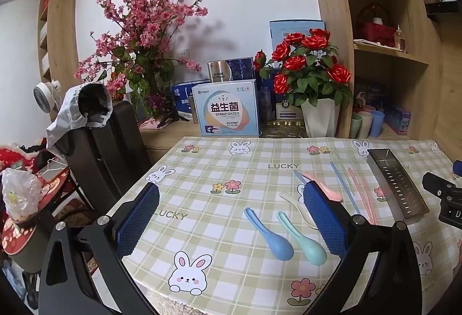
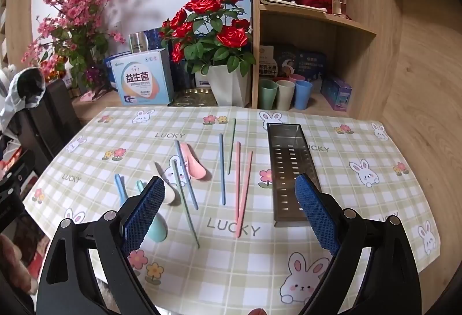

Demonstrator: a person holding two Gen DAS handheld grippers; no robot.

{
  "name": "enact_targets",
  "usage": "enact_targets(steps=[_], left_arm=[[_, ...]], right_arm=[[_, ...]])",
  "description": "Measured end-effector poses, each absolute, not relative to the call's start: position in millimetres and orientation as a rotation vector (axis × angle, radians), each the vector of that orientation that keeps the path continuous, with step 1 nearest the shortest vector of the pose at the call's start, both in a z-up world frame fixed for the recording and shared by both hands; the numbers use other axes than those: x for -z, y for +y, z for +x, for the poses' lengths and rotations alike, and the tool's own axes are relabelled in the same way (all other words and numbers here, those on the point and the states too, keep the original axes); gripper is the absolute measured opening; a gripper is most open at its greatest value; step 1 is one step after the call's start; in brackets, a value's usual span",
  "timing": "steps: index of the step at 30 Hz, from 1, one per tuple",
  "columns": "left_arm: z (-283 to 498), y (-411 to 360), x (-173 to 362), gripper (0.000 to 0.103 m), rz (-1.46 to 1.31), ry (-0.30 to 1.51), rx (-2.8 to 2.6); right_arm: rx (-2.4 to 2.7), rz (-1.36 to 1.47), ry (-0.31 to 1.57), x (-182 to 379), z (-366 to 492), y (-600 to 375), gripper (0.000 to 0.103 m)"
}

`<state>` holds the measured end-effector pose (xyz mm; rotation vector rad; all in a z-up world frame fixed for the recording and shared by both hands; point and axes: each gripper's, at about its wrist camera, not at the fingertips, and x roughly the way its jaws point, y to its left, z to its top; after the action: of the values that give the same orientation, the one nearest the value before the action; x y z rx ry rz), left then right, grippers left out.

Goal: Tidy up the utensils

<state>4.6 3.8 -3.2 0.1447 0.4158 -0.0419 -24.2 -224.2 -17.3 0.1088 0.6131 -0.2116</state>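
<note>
A perforated steel utensil tray lies empty on the right of the checked tablecloth. Left of it lie pink chopsticks, blue chopsticks and green chopsticks. Further left are a pink spoon, a white spoon, a mint spoon and a blue spoon. My right gripper hovers open above the chopsticks, holding nothing. My left gripper hangs open over the spoons, also empty; the steel tray is at its right.
A white pot of red roses, a boxed product and several cups stand behind the cloth by a wooden shelf. A black chair with clutter stands left of the table. The other gripper's body shows at the right edge.
</note>
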Motion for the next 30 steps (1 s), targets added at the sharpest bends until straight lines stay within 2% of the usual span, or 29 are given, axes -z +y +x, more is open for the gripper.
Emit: enact_targets(steps=[30], left_arm=[[3.5,7.8,-3.0,0.098,0.140,0.407,0.035]], right_arm=[[0.210,0.111,0.612,17.8,-22.0,-223.8,0.089]])
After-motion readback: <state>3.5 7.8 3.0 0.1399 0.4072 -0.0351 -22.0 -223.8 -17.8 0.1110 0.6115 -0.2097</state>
